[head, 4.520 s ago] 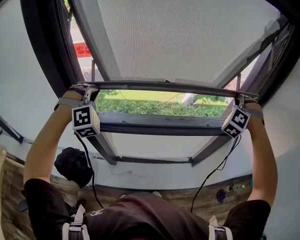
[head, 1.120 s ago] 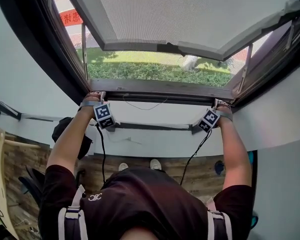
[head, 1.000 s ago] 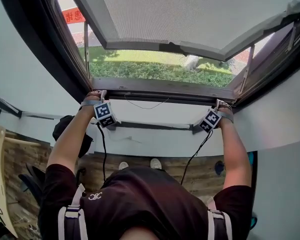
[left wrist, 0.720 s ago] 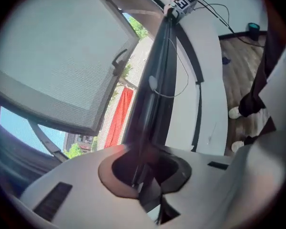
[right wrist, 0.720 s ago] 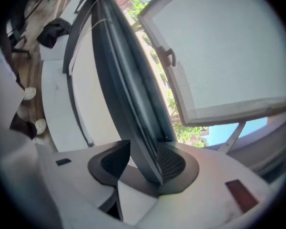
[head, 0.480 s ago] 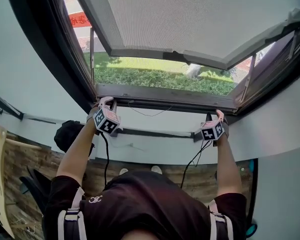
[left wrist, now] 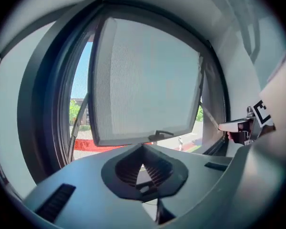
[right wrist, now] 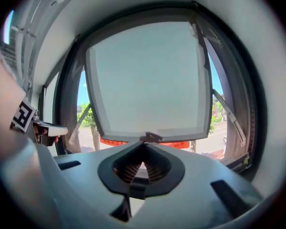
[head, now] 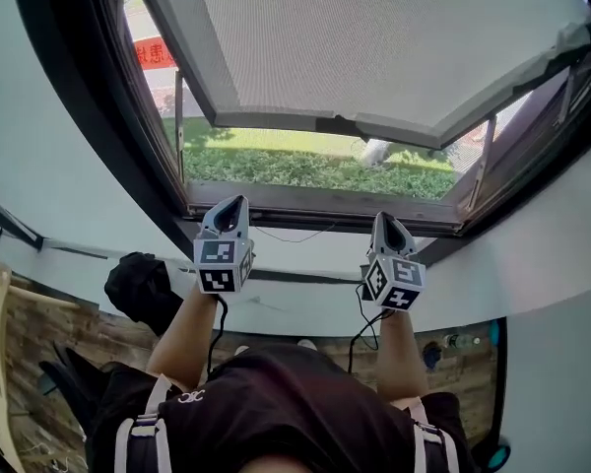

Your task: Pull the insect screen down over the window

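Window (head: 305, 215) stands ahead, both jaws empty: left gripper (head: 234, 203) closed, right gripper (head: 383, 221) just closed.

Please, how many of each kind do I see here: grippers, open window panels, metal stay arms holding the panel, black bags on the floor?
Grippers: 2, the left gripper and the right gripper
Open window panel: 1
Stay arms: 2
Black bag: 1
Total: 6
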Demonstrator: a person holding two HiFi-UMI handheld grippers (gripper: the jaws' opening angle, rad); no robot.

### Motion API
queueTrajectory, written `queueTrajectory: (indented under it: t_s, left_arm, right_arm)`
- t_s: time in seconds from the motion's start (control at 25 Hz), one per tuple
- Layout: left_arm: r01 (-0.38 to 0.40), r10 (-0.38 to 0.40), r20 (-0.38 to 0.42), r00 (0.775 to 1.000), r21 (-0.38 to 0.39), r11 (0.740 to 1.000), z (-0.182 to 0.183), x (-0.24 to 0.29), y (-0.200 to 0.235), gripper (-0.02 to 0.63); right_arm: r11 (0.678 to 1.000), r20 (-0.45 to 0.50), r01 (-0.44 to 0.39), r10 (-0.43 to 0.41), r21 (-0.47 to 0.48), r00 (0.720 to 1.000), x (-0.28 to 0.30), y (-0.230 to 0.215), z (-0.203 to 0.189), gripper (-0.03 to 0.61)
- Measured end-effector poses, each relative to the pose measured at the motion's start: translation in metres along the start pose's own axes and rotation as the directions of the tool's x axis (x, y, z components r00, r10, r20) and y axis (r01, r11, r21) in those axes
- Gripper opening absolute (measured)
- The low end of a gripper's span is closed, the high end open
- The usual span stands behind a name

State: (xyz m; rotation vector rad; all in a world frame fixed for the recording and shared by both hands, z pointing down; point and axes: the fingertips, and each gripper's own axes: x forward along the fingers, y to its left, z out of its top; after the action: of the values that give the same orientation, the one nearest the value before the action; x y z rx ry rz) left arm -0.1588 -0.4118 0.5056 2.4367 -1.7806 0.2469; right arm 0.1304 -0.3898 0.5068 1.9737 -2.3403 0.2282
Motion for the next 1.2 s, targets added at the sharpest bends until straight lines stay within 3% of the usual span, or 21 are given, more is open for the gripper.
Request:
queueTrajectory:
  t_s: [0.16, 0.32, 0.52, 0.76, 1.2]
  left_arm:
    - [0.029, -0.029, 0.066, 0.997, 0.008, 1.0, 0.027, -0.024, -0.026, 0.012]
    - [0.066, -0.069, 0.083, 0.994, 0.033, 0.997, 0.036, -0.038, -0.049, 0.012]
    - [0.049, -0.057, 0.084, 0.995, 0.092, 0.995, 0.032, -0.045, -0.057, 0.012]
    - [0.054, -0.057, 0.066, 0.996, 0.055, 0.997, 0.025, -0.052, -0.057, 0.012]
    - [0.027, -0.031, 0.065, 0.997, 0.066, 0.997, 0.023, -0.059, -0.052, 0.012]
  right_arm:
    - [0.995, 0.098, -0.055, 0.063, -0.084, 0.993, -0.016, 0.053, 0.037, 0.005]
    - [0.989, 0.117, -0.088, 0.102, -0.12, 0.988, -0.022, 0.082, 0.043, 0.003]
    - [0.989, 0.122, -0.116, 0.127, -0.095, 0.984, -0.028, 0.094, 0.043, 0.003]
    - [0.987, 0.135, -0.135, 0.146, -0.088, 0.98, -0.032, 0.099, 0.045, 0.003]
    - [0.985, 0.135, -0.144, 0.156, -0.094, 0.978, -0.033, 0.105, 0.046, 0.003]
